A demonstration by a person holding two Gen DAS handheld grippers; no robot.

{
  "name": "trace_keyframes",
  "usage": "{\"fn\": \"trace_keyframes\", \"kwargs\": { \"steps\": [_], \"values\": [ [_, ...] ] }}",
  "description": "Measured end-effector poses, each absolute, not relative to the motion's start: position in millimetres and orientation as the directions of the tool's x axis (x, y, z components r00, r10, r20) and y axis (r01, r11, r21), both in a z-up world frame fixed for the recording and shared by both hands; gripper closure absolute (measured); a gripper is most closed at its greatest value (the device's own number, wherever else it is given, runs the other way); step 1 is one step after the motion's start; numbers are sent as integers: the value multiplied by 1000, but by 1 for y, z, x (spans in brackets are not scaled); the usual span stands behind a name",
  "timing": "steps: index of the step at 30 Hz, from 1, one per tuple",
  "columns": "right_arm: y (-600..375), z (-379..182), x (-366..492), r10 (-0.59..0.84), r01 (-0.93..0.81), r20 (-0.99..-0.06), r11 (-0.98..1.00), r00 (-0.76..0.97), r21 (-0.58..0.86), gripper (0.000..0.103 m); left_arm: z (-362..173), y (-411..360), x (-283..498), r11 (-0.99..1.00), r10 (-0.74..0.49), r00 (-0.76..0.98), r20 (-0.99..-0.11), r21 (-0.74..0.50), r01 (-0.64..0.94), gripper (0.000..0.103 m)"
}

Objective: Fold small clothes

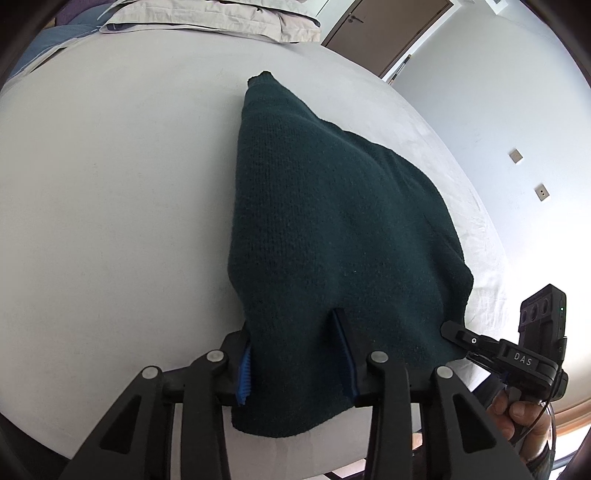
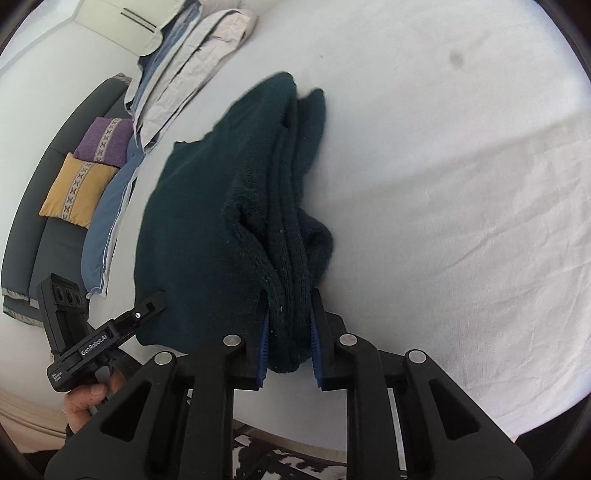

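Left wrist view: the dark green sweater (image 1: 325, 229) fills the centre, running from the jaws at 6 o'clock up to a point near 12 o'clock, lifted off the white bed sheet (image 1: 110, 203) at its near end. The left gripper (image 1: 295, 354) has its jaws clamped on the sweater's near edge; cloth sits between the two blue-lined fingers (image 1: 243, 373) and a loose flap hangs below them toward 6 o'clock. The far part of the sweater rests on the sheet.

At 4 o'clock in the same view the right gripper (image 1: 465, 336) appears from the side, its tip touching the sweater's right edge, with the person's right hand (image 1: 517, 410) on the handle.

Right wrist view: the right gripper (image 2: 290, 332) has its jaws clamped on a thick, bunched ribbed edge of the sweater (image 2: 207, 229). The bunch sits squarely between the blue pads (image 2: 264, 343) and bulges out below them. From the jaws the cloth rises toward 12 o'clock in several folds; a flatter panel spreads to 9 o'clock.

At 8 o'clock the left gripper (image 2: 147, 301) meets the sweater's lower left corner; its jaws look closed on the cloth there. The left hand (image 2: 88, 398) holds its handle.

Background: folded bedding (image 2: 184, 66) at 11 o'clock, a purple cushion (image 2: 105, 140) and a yellow cushion (image 2: 77, 192) at 9 to 10 o'clock, a door (image 1: 388, 29) at 1 o'clock in the left view.
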State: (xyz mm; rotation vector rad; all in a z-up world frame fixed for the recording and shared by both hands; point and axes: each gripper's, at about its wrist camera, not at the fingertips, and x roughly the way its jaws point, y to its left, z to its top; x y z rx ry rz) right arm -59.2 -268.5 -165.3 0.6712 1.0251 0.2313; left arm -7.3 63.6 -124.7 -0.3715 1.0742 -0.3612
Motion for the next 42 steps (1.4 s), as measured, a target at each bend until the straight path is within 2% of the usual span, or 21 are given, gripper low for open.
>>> {"fn": "trace_keyframes", "kwargs": {
  "steps": [3,6,9,11,12,13,14,15,17,18,19,20,21,23,27,30,36,42],
  "values": [
    [-273,-161,-65,491,118,-686,762,537,637,82,-119,67,-8,873,-470,443,-763,-475,108,58],
    [-279,-143,-73,435,119,-692,793,576,597,80,-107,71,-13,880,-454,473,-755,-462,107,57],
    [-284,-113,-86,323,116,-689,853,649,509,80,-80,73,-26,913,-391,566,-726,-383,139,41],
    [-280,-87,-95,232,107,-678,902,698,419,80,-55,72,-38,940,-329,653,-682,-304,157,24],
    [-278,-74,-101,191,104,-663,920,724,377,80,-42,71,-43,951,-300,698,-651,-265,161,19],
    [-273,-62,-106,154,96,-642,936,751,338,79,-29,71,-50,961,-267,742,-616,-224,160,6],
    [-268,-47,-108,119,92,-618,950,777,299,74,-16,69,-56,972,-230,785,-575,-182,151,0],
    [-263,-34,-114,77,94,-589,962,805,255,70,-4,68,-63,980,-196,825,-530,-142,141,0],
    [-251,-10,-130,-7,105,-498,980,867,168,34,17,64,-73,989,-146,877,-458,-71,128,0],
    [-245,2,-140,-51,119,-437,984,898,131,25,27,62,-78,993,-118,894,-431,-39,112,0],
    [-239,13,-151,-99,143,-368,985,925,96,8,35,60,-82,996,-89,910,-406,-11,93,0],
    [-235,24,-162,-146,173,-296,983,944,66,0,42,59,-86,997,-67,921,-384,12,77,0],
    [-231,34,-170,-173,189,-239,981,955,46,0,48,57,-89,997,-57,928,-369,26,71,0],
    [-224,52,-172,-161,169,-207,985,965,24,0,58,56,-93,998,-19,922,-386,41,38,0],
    [-216,75,-174,-105,116,-241,993,965,31,0,66,56,-96,999,1,912,-410,44,18,0],
    [-204,80,-177,-85,100,-278,994,957,41,0,58,54,-90,999,-20,880,-475,13,30,0],
    [-192,40,-152,-165,186,-552,982,817,-20,0,20,40,-77,999,-41,789,-613,-11,44,0],
    [-197,-7,-139,-150,211,-683,977,714,6,0,-8,32,-70,997,-65,724,-687,-23,67,0]
  ]
}}
